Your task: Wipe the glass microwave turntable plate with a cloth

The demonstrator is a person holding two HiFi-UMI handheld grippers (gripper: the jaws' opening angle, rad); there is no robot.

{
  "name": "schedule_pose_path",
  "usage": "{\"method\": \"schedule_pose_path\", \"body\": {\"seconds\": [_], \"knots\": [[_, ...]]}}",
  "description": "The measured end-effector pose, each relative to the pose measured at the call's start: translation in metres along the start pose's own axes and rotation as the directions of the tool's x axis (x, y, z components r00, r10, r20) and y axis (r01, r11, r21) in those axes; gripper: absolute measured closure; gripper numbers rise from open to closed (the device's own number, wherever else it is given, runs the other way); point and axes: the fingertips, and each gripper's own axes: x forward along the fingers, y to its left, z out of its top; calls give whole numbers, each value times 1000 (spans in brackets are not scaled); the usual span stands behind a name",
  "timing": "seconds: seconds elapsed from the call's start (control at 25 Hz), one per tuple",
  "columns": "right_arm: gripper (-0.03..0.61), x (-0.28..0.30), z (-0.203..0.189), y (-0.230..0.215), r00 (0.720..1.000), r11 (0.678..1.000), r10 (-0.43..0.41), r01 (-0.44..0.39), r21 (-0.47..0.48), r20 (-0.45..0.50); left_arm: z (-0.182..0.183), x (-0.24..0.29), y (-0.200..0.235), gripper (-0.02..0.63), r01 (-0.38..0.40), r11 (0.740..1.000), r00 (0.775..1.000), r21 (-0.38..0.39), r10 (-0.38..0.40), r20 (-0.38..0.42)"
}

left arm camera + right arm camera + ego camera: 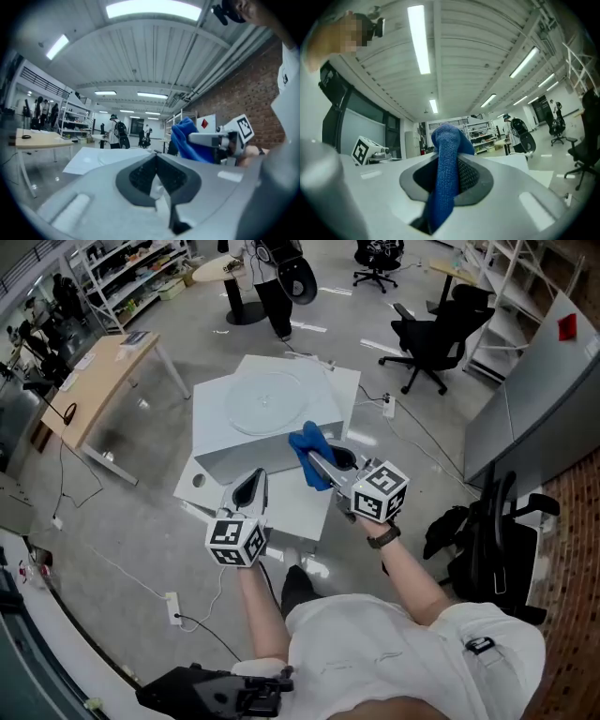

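Head view: a clear, round glass turntable plate [267, 401] lies flat toward the far edge of the white bench [281, 512]. The right gripper [319, 463] holds a soft blue cloth [305, 448] near the plate's near rim, and the left gripper [255, 486] hovers over the near edge. Left gripper view: fingers closed together, empty. Right gripper view: fingers clamped on the cloth's knitted fold. Recommendation: lay the cloth flat and wipe in overlapping circles with light pressure, since smooth glass may slide.

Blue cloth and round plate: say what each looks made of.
Blue cloth: knitted or woven fabric, perhaps microfibre; matte, fine ribbed texture, folds softly.
Round plate: apparently clear glass; the white surface beneath shows through, with faint concentric rings and slight sheen.
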Motion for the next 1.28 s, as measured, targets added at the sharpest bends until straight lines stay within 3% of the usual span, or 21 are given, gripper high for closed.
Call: {"method": "schedule_pose_path", "body": {"seconds": [0.12, 0.24, 0.4, 0.48, 0.6, 0.96, 1.16, 1.28], "knots": [[515, -83, -17, 40, 1000, 995, 3, -2, -95, 8, -9, -34, -74, 610, -109, 993, 991, 40, 105, 82], [517, -153, -36, 56, 1000, 995, -17, 17, -94, 3, -19, -57, -144, 609, -192, 979, 975, 71, 182, 124], [517, -196, -36, 82, 998, 988, -29, 21, -154, -47, 16, -94, -193, 609, -270, 958, 955, 96, 254, 154], [517, -211, -22, 95, 997, 976, -57, 47, -213, -42, 35, -112, -205, 610, -291, 949, 947, 118, 268, 178], [517, -228, -11, 103, 997, 974, -75, 67, -219, -29, 46, -133, -212, 609, -315, 938, 934, 145, 280, 220], [518, -245, -11, 147, 994, 960, -108, 101, -259, -11, 61, -197, -246, 609, -318, 935, 932, 159, 277, 235], [518, -232, -31, 196, 996, 967, -53, 33, -252, -74, 56, -245, -238, 609, -347, 927, 921, 142, 309, 237], [518, -224, -47, 225, 990, 973, -6, -26, -229, -139, 51, -267, -231, 609, -333, 931, 924, 152, 289, 252]]}}
